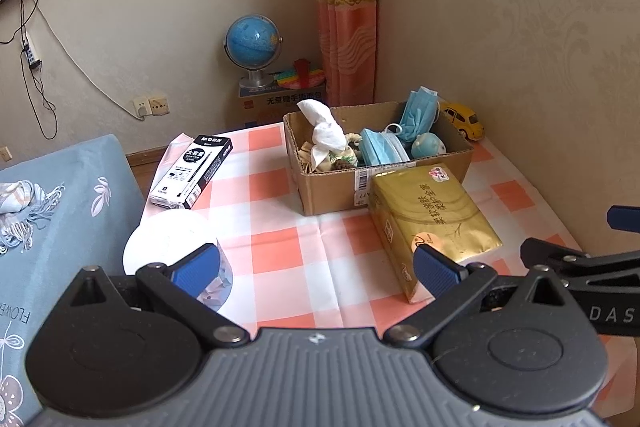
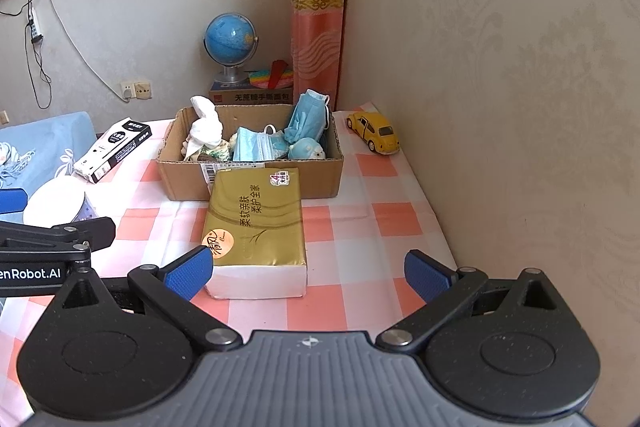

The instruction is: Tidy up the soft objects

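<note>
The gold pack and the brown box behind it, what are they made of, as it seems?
Gold pack: likely soft tissues in glossy plastic film; it shines and creases, with a white end.
Brown box: matte corrugated cardboard, with open flaps and a barcode label.

I see a surface [image 2: 340,231] w/ an orange-and-white checked cloth. Directly on it: cardboard box [image 2: 256,183] at the back, gold tissue pack [image 2: 256,223] touching its front, black-and-white pen box [image 2: 114,151] and white round container [image 2: 56,205] left, yellow toy car [image 2: 374,133] right.
</note>
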The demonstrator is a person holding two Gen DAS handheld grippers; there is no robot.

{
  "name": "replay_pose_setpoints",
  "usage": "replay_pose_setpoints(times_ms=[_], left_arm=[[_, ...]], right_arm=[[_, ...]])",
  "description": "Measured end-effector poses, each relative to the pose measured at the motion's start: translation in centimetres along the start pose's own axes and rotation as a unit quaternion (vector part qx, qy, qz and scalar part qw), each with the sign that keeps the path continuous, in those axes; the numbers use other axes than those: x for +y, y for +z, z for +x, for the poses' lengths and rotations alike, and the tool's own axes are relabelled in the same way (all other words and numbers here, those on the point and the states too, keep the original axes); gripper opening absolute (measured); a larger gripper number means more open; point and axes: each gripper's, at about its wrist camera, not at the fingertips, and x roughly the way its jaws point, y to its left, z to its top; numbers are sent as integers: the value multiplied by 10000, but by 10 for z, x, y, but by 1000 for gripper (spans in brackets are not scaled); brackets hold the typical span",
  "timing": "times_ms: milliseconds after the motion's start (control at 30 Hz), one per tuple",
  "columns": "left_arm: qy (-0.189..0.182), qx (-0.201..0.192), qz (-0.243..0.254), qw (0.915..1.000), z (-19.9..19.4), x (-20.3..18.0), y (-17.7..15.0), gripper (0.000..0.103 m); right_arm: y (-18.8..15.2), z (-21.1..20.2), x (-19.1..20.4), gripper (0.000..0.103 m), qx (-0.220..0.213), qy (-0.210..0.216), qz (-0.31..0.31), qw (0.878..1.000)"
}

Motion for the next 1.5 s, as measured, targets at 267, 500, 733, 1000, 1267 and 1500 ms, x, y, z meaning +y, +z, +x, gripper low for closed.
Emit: replay_pose_setpoints(times_ms=[267, 500, 733, 1000, 1267, 1500], left_arm=[[19, 38, 3, 10000, 2, 0, 1, 102], [21, 63, 17, 10000, 3, 0, 0, 102], [24, 65, 19, 10000, 3, -1, 0, 102], [47, 77, 28, 10000, 3, -1, 0, 102], [106, 70, 76, 9999, 2, -1, -1, 102], [159, 84, 123, 9998, 2, -1, -2, 102]], right_arm=[[0, 1, 0, 103, 14, -1, -1, 10000], [1, 2, -1, 103, 24, 14, -17, 10000], [1, 2, -1, 103, 22, 14, -11, 10000], [1, 3, 0, 103, 30, 29, -22, 10000], [-1, 3, 0, 103, 34, 7, -18, 10000], [-1, 4, -1, 103, 47, 3, 1, 10000]])
